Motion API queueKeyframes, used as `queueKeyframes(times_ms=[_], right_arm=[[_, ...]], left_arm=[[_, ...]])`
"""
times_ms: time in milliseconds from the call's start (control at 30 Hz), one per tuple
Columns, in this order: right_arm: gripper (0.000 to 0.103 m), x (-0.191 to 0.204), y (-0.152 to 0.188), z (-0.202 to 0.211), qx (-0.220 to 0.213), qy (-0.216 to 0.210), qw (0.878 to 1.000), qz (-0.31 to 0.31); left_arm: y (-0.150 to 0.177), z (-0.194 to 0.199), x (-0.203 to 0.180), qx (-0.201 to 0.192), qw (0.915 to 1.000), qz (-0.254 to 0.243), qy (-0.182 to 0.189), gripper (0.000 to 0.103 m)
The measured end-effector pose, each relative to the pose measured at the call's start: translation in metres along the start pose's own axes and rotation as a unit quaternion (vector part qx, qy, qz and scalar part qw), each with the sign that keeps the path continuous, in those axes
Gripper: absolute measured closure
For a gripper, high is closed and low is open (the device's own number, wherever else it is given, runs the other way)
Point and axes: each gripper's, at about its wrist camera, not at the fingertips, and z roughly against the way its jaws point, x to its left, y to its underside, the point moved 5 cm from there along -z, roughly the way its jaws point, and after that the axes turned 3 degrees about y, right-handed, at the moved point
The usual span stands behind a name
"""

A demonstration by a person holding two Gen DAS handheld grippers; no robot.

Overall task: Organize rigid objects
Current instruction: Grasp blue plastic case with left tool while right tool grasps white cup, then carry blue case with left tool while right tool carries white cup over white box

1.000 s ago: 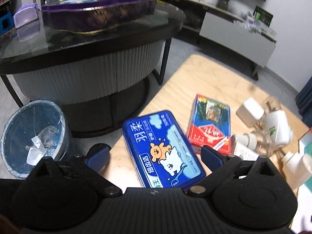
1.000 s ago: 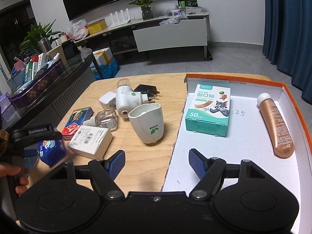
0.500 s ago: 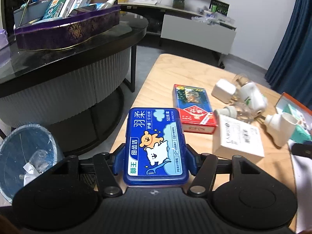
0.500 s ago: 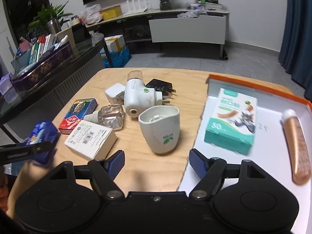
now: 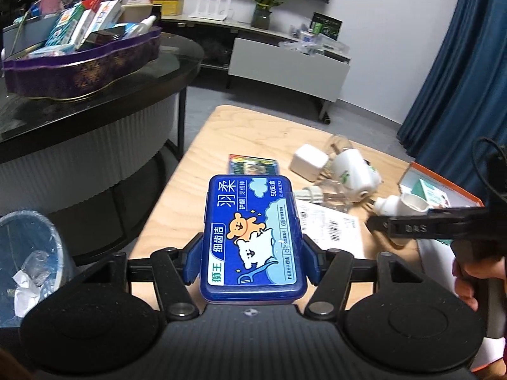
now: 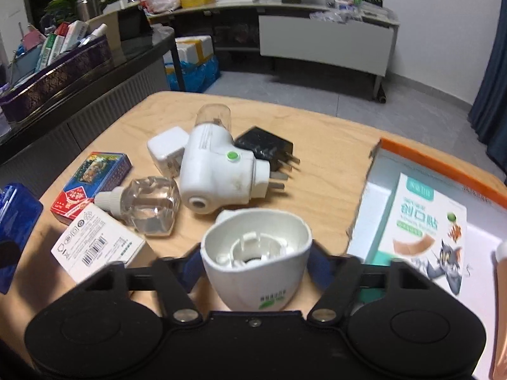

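Observation:
My left gripper [image 5: 253, 259] is shut on a blue floss-pick box [image 5: 252, 231], held flat above the left edge of the wooden table [image 5: 253, 133]. The same box [image 6: 16, 221] shows at the left of the right wrist view. My right gripper [image 6: 256, 262] has a white cup-shaped device [image 6: 259, 281] between its fingers. Its jaws are closing, and the blue pads lie against the cup's sides. The cup stands upright beside the white tray with an orange rim [image 6: 412, 148].
A teal plaster box [image 6: 424, 228] and a tan bottle [image 6: 500, 300] lie in the tray. A white plug-in device [image 6: 218, 171], black charger [image 6: 266, 145], white adapter [image 6: 166, 148], clear bottle [image 6: 152, 202], card box [image 6: 92, 180] and white carton [image 6: 95, 243] crowd the table. A bin [image 5: 28, 253] stands on the floor at left.
The left gripper closed on the blue box and raised it off the table. The right gripper moved from the tray's edge to the white cup and its jaws came in around it.

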Motion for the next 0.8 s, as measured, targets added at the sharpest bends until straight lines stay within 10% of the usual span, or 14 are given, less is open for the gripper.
queueKeyframes(times_ms=[800], right_arm=[[0.038, -0.048, 0.057, 0.167, -0.065, 0.096, 0.988, -0.101]], left_arm=[[0.009, 0.015, -0.12, 0.012, 0.9904, -0.069, 0.119, 0.041]])
